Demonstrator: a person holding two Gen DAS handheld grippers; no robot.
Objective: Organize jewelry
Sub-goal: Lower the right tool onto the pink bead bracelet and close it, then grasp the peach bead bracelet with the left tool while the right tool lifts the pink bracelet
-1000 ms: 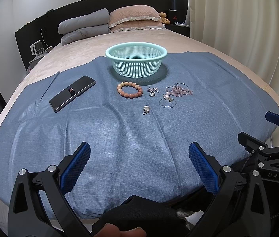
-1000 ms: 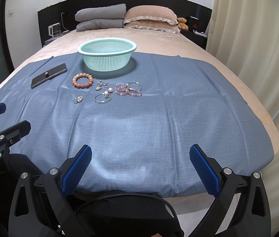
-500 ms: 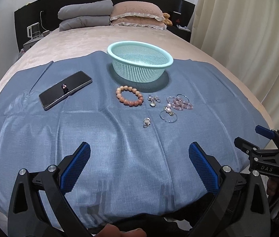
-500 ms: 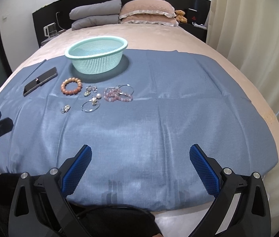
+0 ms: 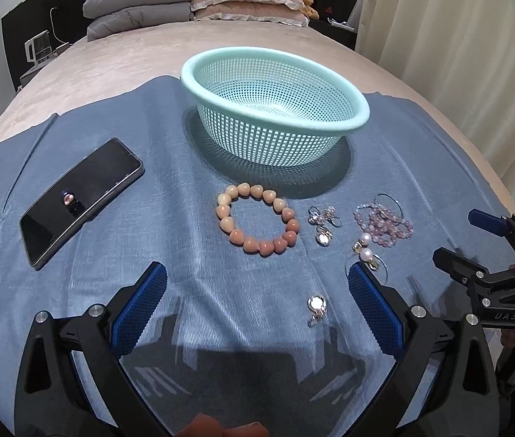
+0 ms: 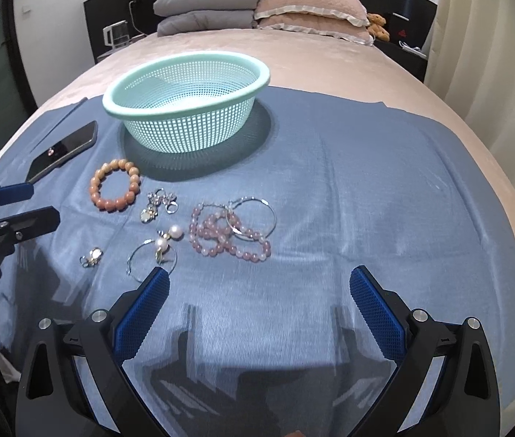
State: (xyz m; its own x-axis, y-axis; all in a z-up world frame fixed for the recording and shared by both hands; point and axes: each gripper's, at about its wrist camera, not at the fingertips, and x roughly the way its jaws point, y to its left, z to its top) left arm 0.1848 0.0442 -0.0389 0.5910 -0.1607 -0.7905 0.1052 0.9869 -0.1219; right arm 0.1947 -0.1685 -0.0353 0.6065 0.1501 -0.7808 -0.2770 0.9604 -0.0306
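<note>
A mint mesh basket (image 5: 330, 83) (image 6: 140, 83) stands empty on a blue cloth (image 5: 221, 327). In front of it lie an orange bead bracelet (image 5: 257, 220) (image 6: 115, 185), silver earrings (image 5: 322, 220) (image 6: 159, 205), a pink bead bracelet with hoops (image 5: 385, 218) (image 6: 228, 233), a pearl hoop earring (image 5: 366, 253) (image 6: 159, 251) and a small silver earring (image 5: 316, 307) (image 6: 90, 256). My left gripper (image 5: 257, 298) is open and empty, just short of the small earring. My right gripper (image 6: 259, 298) is open and empty, just short of the pink bracelet.
A black phone (image 5: 82, 196) (image 6: 64, 149) with a small ring on it lies left of the basket. The cloth covers a beige bed (image 5: 129, 62) with pillows (image 5: 246, 0) at the head. Curtains (image 5: 457, 36) hang on the right.
Both grippers have moved forward over the cloth toward the jewelry, which now looks much closer. The jaws stay open. Nothing was picked up.
</note>
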